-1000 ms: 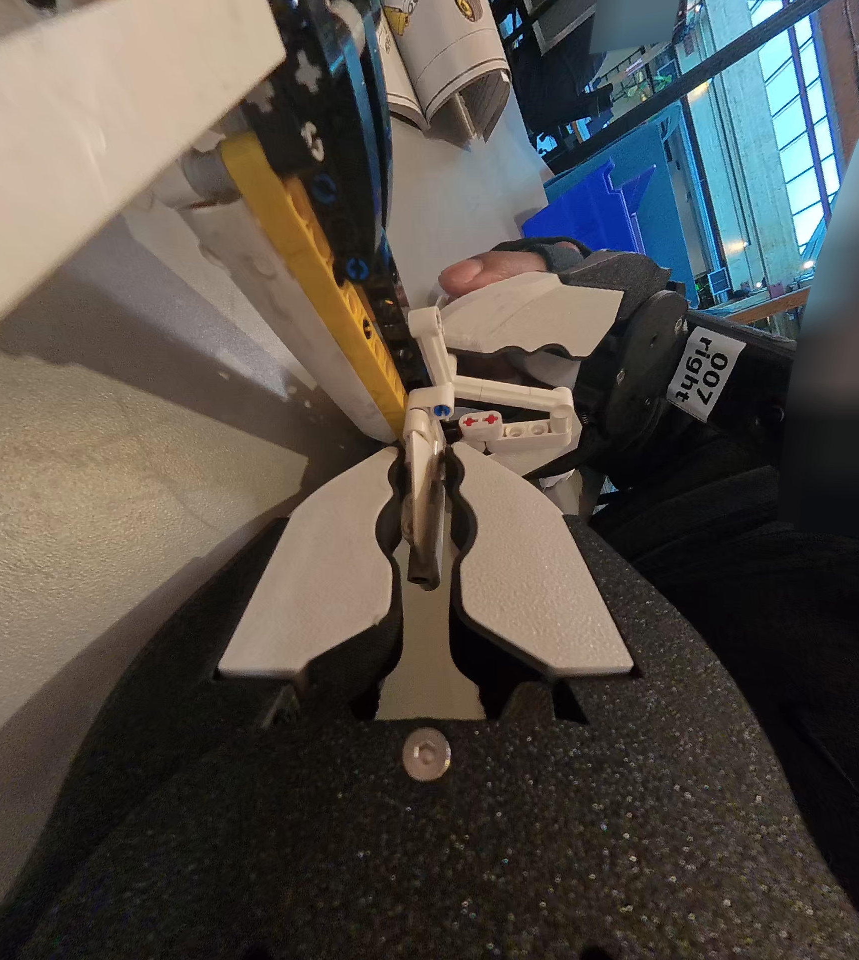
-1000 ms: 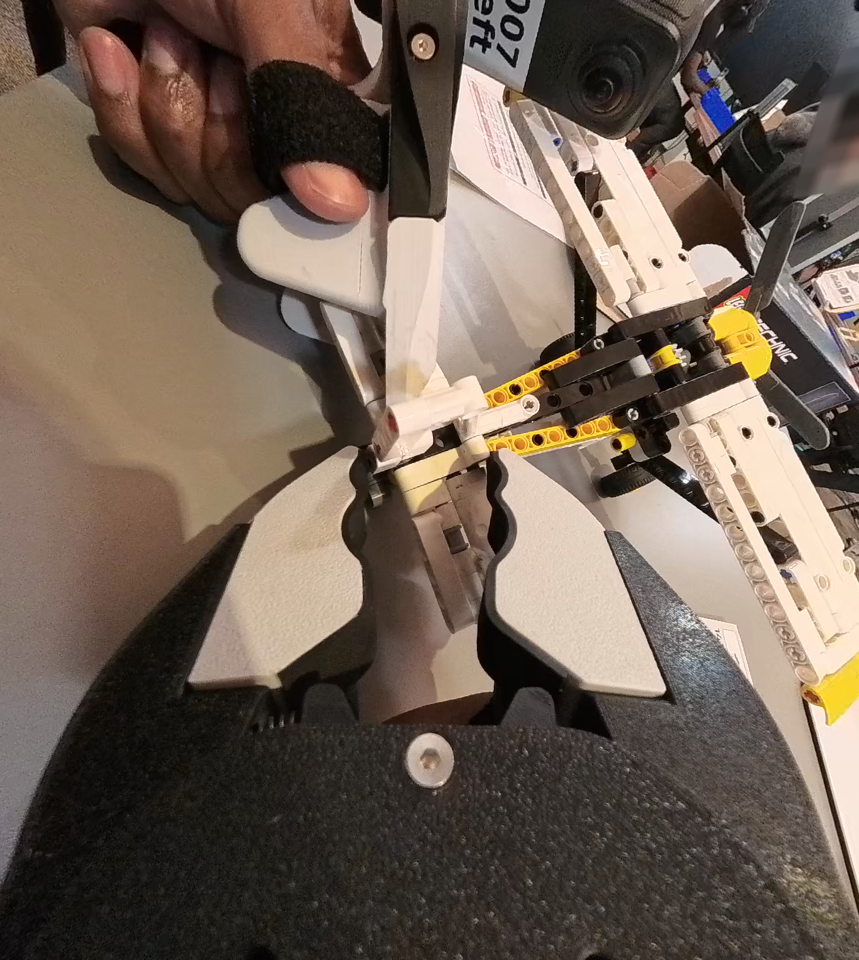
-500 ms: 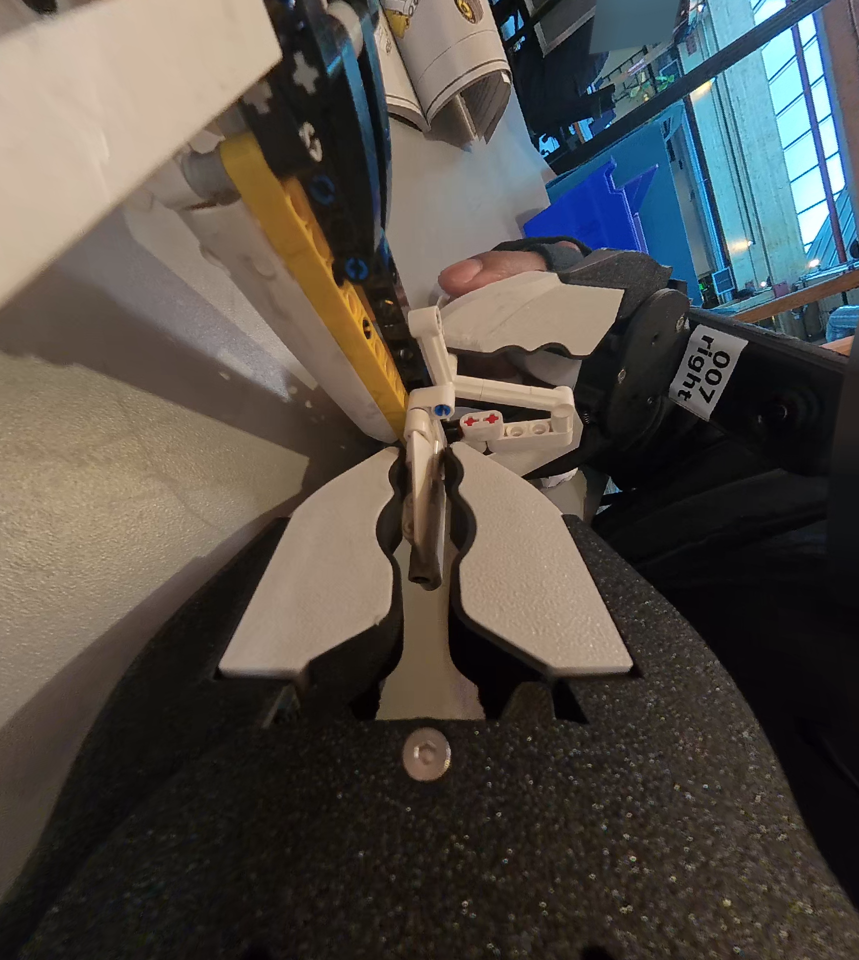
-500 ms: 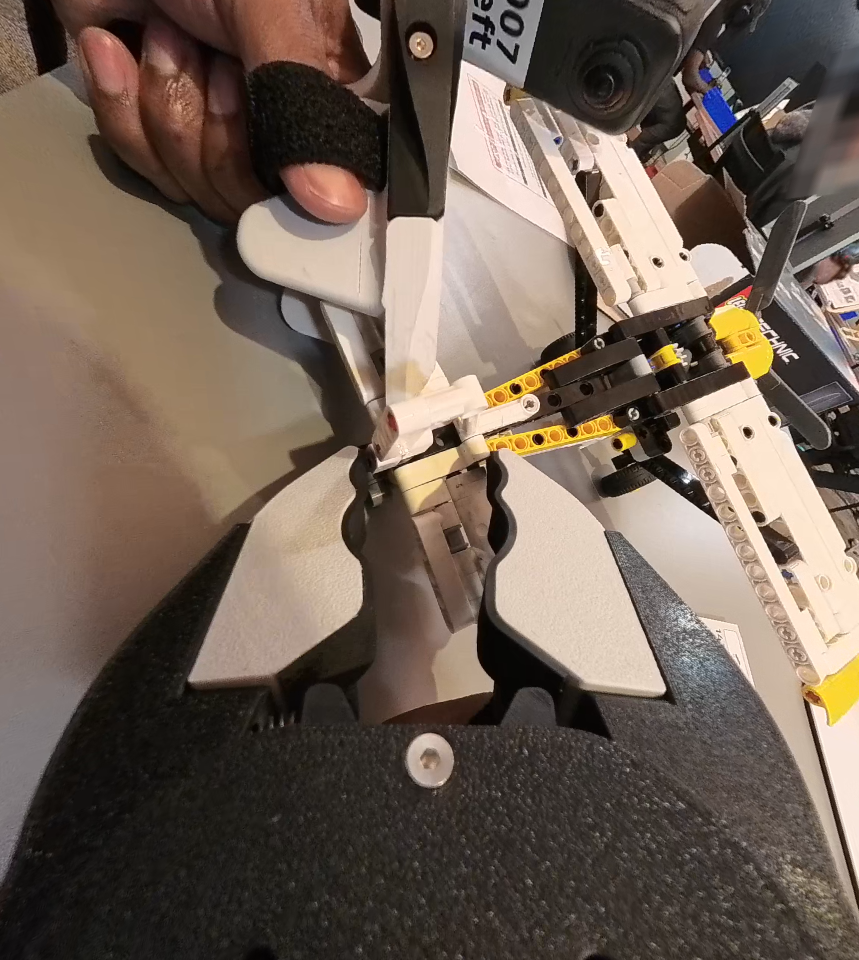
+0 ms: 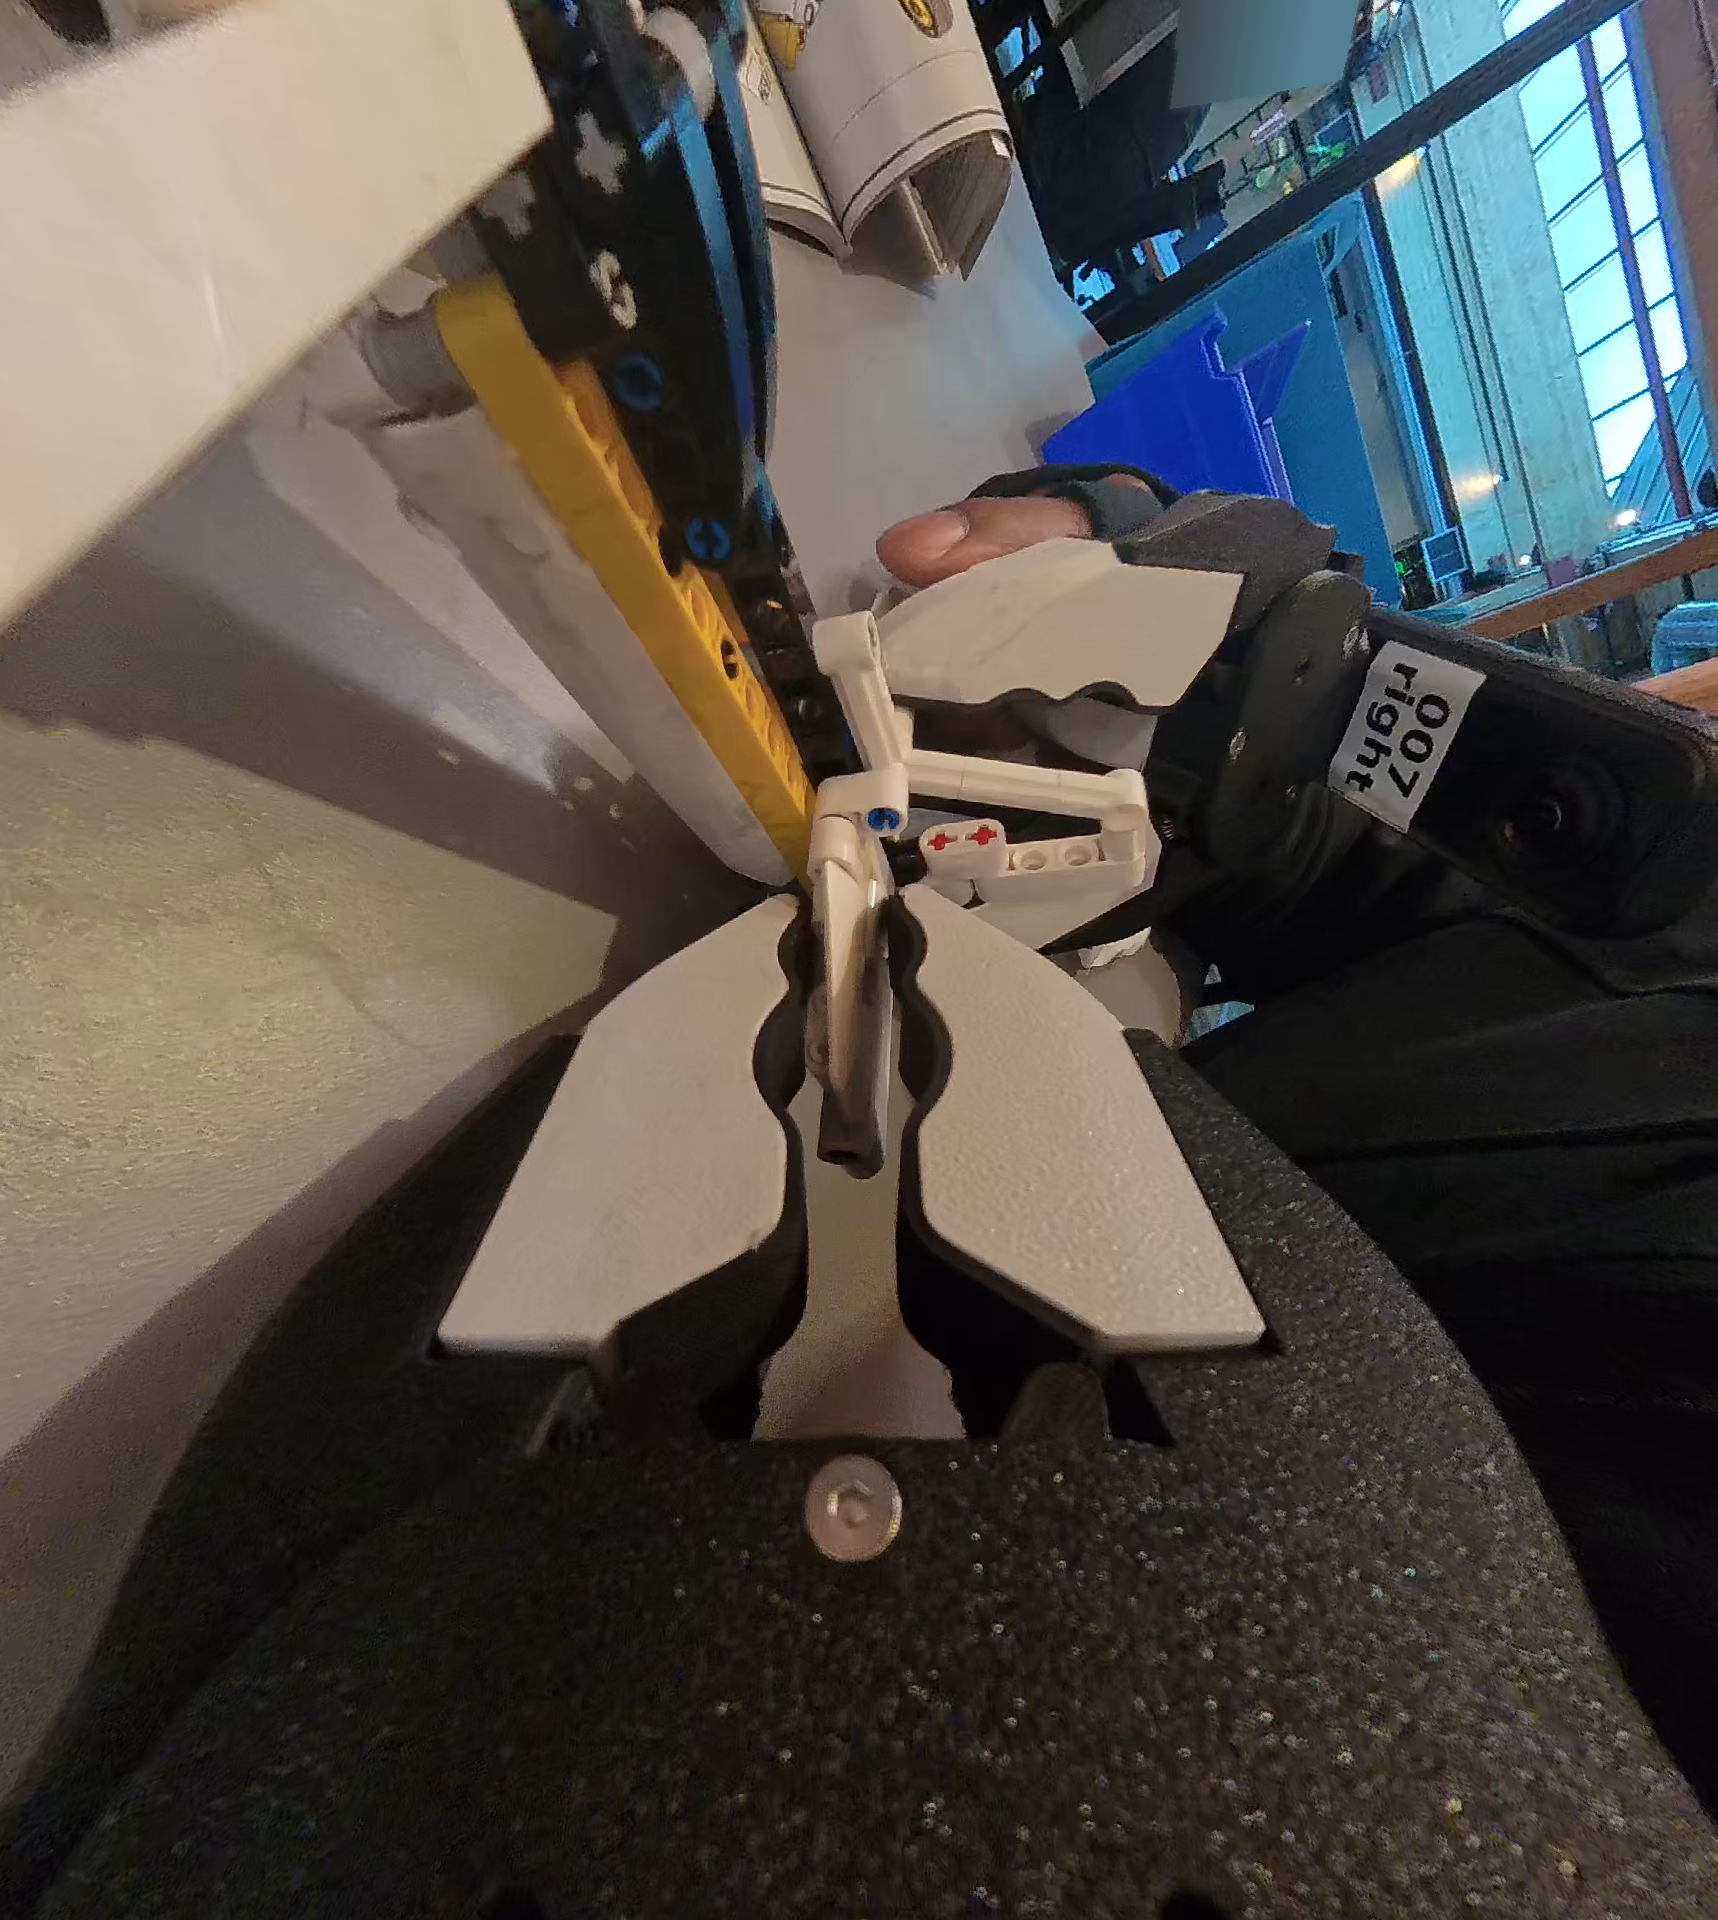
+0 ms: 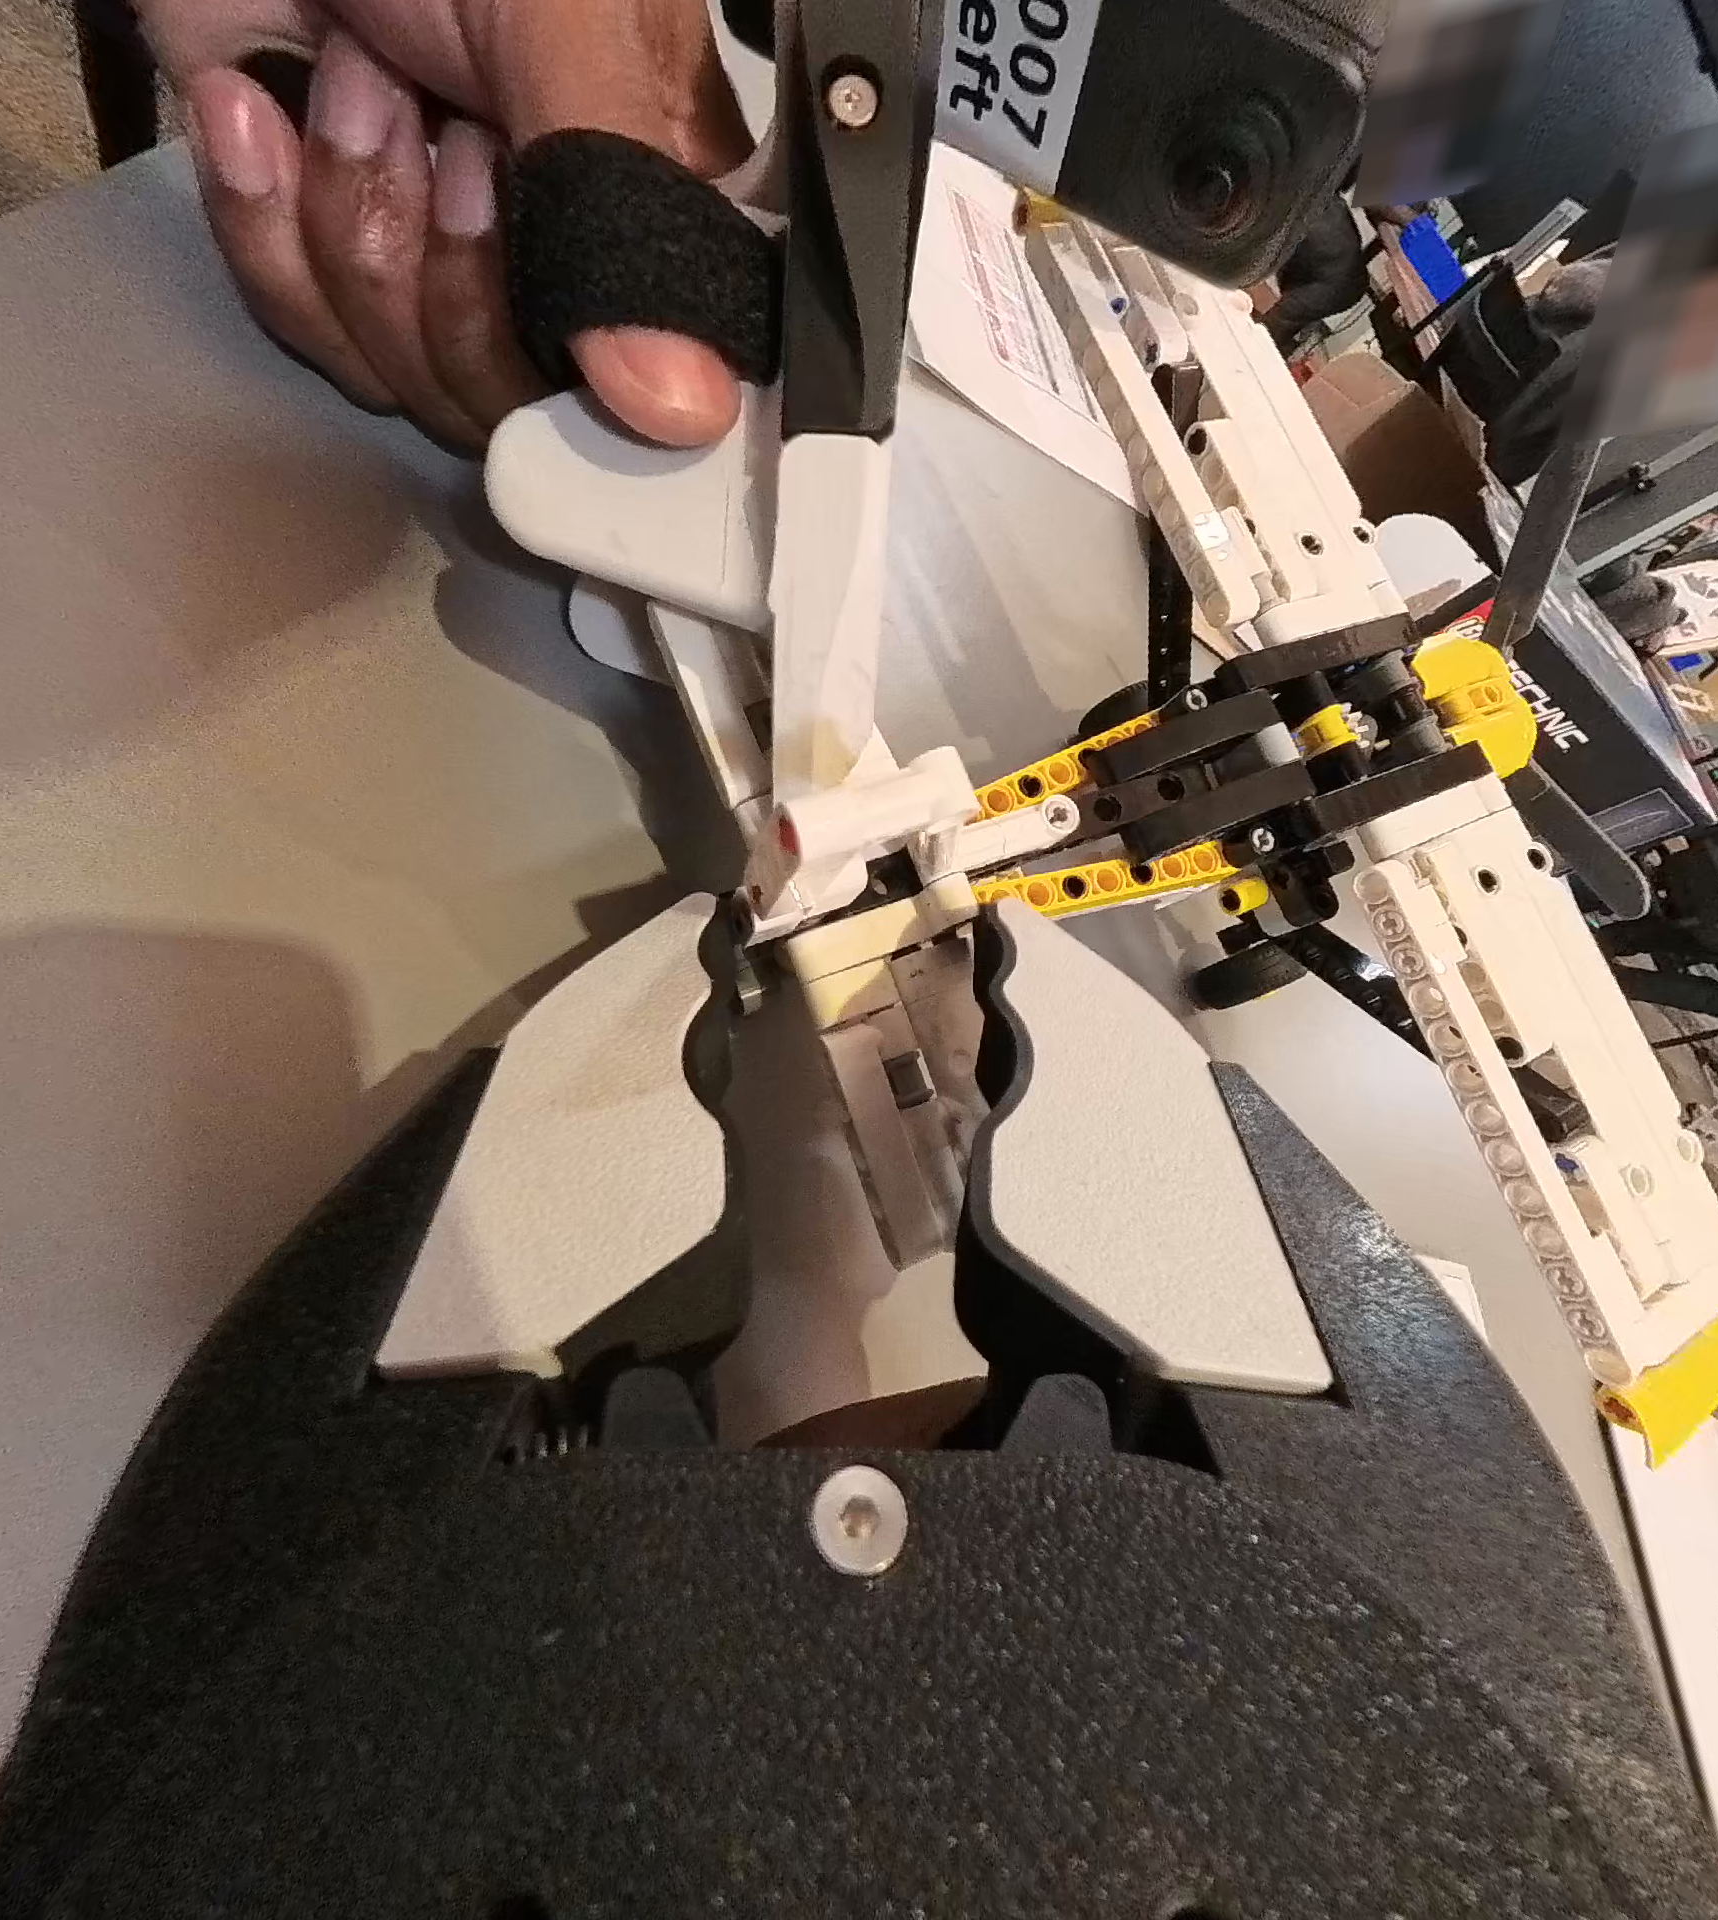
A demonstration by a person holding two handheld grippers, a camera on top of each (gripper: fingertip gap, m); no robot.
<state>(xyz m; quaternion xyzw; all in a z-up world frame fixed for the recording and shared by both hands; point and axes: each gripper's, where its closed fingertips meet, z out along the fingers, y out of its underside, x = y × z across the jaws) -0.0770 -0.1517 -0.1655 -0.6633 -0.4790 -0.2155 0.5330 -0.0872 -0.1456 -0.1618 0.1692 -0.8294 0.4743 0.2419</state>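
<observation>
While both grippers clamp plane (image 6: 1250,790), labels face cameras.

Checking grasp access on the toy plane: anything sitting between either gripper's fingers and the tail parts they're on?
Nothing visible. The left gripper is already closed on a thin white tail panel, pads against both faces. The right gripper straddles the white rear block of the plane model, fingers at its sides; contact on its far side is unclear.
</observation>
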